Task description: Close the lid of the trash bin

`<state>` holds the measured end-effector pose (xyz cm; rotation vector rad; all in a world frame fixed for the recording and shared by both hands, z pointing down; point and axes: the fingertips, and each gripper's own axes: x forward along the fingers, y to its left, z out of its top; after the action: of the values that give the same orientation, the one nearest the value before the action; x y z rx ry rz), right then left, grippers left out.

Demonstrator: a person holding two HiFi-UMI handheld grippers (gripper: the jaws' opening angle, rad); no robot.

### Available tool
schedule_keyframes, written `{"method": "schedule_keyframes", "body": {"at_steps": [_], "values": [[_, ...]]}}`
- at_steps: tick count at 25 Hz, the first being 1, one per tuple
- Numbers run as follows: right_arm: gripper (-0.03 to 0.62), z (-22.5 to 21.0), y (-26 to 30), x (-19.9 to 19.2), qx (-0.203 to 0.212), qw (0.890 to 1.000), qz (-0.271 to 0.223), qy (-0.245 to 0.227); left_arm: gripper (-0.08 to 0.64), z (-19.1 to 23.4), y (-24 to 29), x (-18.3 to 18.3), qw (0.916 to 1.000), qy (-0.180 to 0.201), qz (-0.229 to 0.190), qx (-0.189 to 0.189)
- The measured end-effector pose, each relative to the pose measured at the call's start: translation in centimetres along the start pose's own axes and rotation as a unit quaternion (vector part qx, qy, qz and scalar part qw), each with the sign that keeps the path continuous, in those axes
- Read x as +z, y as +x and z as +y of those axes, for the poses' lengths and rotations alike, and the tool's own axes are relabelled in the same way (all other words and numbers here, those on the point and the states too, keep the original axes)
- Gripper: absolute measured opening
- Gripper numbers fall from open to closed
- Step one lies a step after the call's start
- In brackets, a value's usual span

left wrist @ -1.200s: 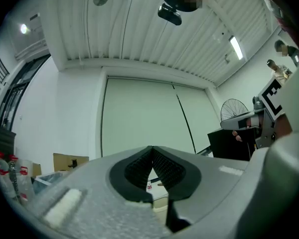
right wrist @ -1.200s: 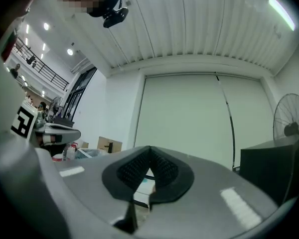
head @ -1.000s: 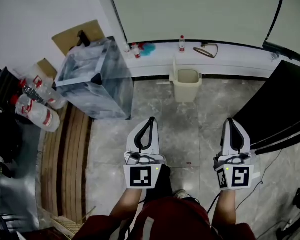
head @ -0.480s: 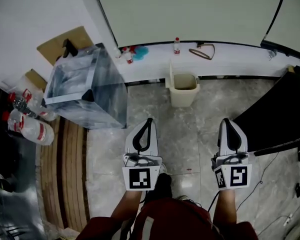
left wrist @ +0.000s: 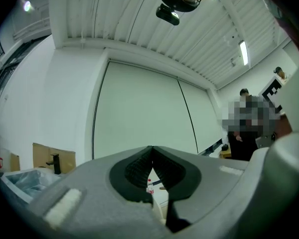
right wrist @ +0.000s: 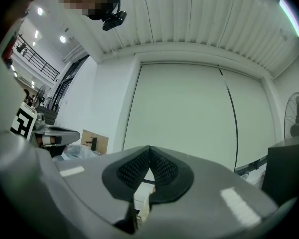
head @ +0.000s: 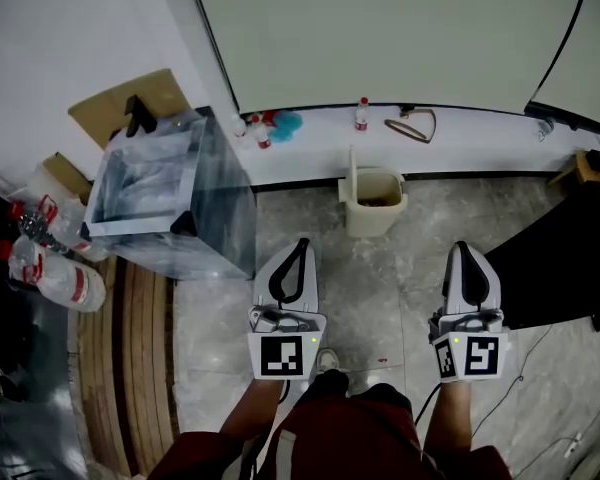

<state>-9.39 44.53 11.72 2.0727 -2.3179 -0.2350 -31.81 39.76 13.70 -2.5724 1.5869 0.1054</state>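
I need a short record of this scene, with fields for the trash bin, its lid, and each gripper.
trash bin: small beige trash bin on the floor, against the white ledge
lid: the lid stands upright at the bin's edge, so the bin is open
left gripper: left gripper, jaws together, nothing between them, short of the bin
right gripper: right gripper, jaws together, nothing between them, short of the bin

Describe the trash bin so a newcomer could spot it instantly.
Find the long white ledge below the pale green wall panel. On the grey marble floor just in front of it stands a small cream plastic trash bin. Only it is an open tub with its lid raised upright.
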Motion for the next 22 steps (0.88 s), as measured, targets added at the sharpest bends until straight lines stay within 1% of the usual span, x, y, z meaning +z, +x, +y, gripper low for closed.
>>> {"method": "schedule_keyframes", "body": {"at_steps": [6, 10, 16, 22], "values": [[0.000, 0.4, 1.7, -0.3, -0.012, 1.000, 0.000, 0.000, 0.006, 1.8, 1.4, -0.1, 0.9999, 0.002, -0.008, -0.006], [0.000, 0.2, 2.5, -0.9, -0.016, 1.000, 0.000, 0.001, 0.006, 2.1, 2.6, -0.5, 0.9999, 0.002, -0.010, -0.012], [0.000, -1.4, 4.2, -1.3, -0.019, 1.000, -0.004, 0.004, 0.006, 1.9, 4.9, -0.2, 0.9998, -0.001, -0.019, -0.010], [0.000, -3.8, 6.9, -2.2, -0.024, 1.000, -0.006, 0.005, 0.006, 1.3, 8.5, -1.0, 0.9998, 0.002, -0.008, -0.019]]}}
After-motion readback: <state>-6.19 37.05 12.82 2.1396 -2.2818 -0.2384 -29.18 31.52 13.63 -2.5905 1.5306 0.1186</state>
